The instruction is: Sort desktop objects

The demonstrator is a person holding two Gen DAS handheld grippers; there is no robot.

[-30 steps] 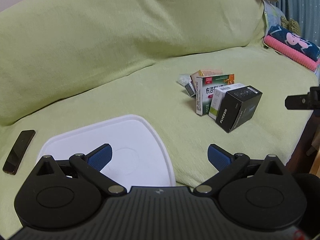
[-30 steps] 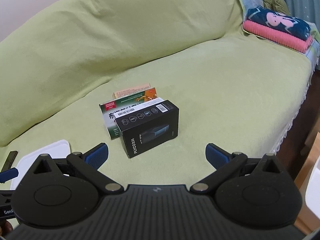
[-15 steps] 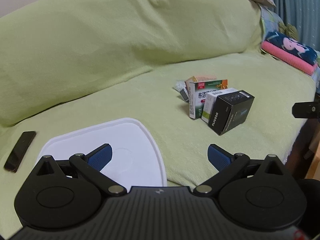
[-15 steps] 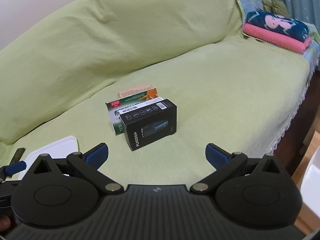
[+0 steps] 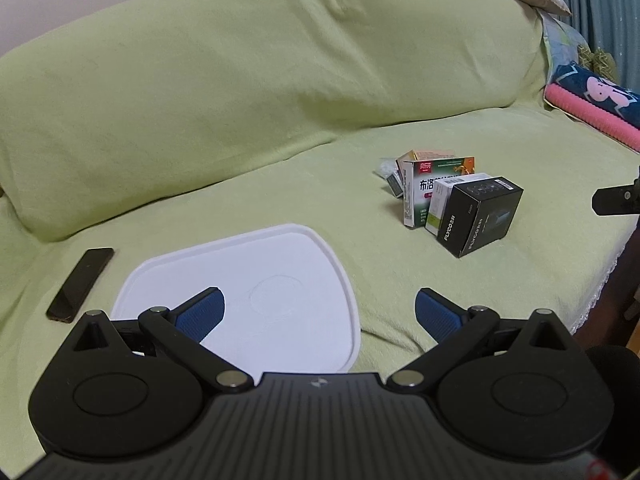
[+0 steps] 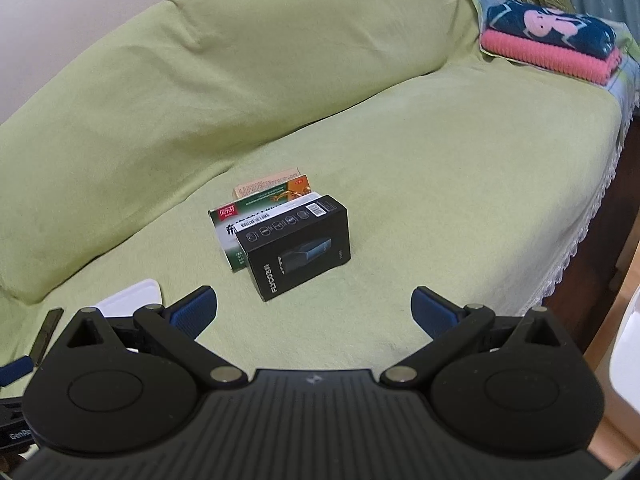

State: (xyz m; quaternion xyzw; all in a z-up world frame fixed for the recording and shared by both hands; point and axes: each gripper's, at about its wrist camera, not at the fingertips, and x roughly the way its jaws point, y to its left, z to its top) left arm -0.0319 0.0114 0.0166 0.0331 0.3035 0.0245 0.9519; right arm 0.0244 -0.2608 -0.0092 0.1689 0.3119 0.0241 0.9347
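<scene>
Both pairs of tongs hang over a sofa (image 6: 440, 184) draped in a green cover, and neither has hold of anything: the left tongs (image 5: 320, 312) are spread wide above a white tray (image 5: 304, 248) that lies flat on the seat, and the right tongs (image 6: 314, 308) are spread just as wide, pointing at a tight cluster of boxes. That cluster stands on the seat well apart from the tray: a black box (image 6: 298, 250) in front, a green and white medicine box (image 5: 420, 196) pressed against its back, a white box (image 5: 440, 204) wedged between those two, an orange box (image 6: 268, 186) behind, and some small packets (image 5: 390, 176) at the far end that are too small to make out. A dark phone (image 5: 80, 284) lies on the cover just beside the tray's left edge. Folded towels (image 6: 548, 40) sit at the far end of the sofa. As to progress, the tray's bare surface carries nothing and the boxes are gathered neatly side by side; this would fit boxes waiting to be moved across to the tray, and it would equally fit boxes already lined up as their sorted group. The pictures do not settle which, so all that can be said is that nothing is gripped and the boxes stand together off the tray
</scene>
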